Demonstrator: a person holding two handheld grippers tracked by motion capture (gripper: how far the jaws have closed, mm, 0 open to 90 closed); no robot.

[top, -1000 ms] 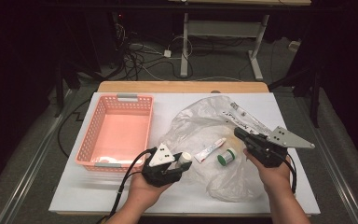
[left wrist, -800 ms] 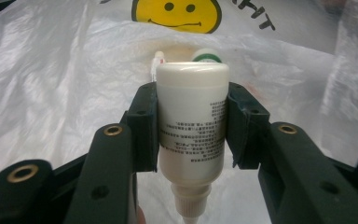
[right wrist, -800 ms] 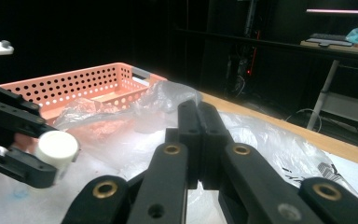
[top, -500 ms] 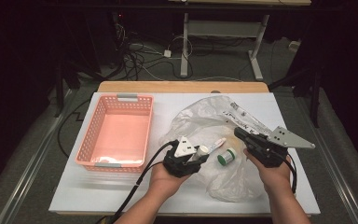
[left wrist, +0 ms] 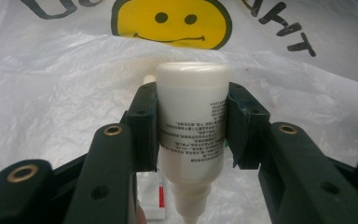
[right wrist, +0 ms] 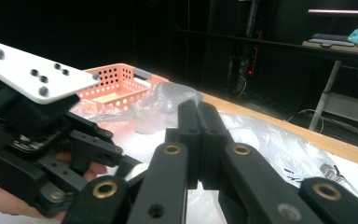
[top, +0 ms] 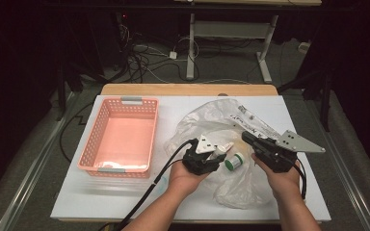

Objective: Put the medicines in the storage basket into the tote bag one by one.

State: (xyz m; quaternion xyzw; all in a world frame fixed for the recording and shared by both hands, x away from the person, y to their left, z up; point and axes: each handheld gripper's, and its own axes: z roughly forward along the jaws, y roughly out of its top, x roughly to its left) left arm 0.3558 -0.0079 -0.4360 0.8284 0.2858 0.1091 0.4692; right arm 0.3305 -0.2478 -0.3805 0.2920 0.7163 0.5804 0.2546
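My left claw (left wrist: 192, 135) grips the small white plastic squeeze bottle (left wrist: 192, 126) over the crinkled translucent plastic bag (top: 231, 126); my right claw (right wrist: 198, 135), pressed together, pinches the bag. I'd lift straight, squeezing gently, then carry toward the pink perforated basket (top: 101, 122).

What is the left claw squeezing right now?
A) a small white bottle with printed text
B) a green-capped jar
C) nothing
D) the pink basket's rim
A: in the left gripper view the left claw has both jaws pressed against the sides of a small white bottle.
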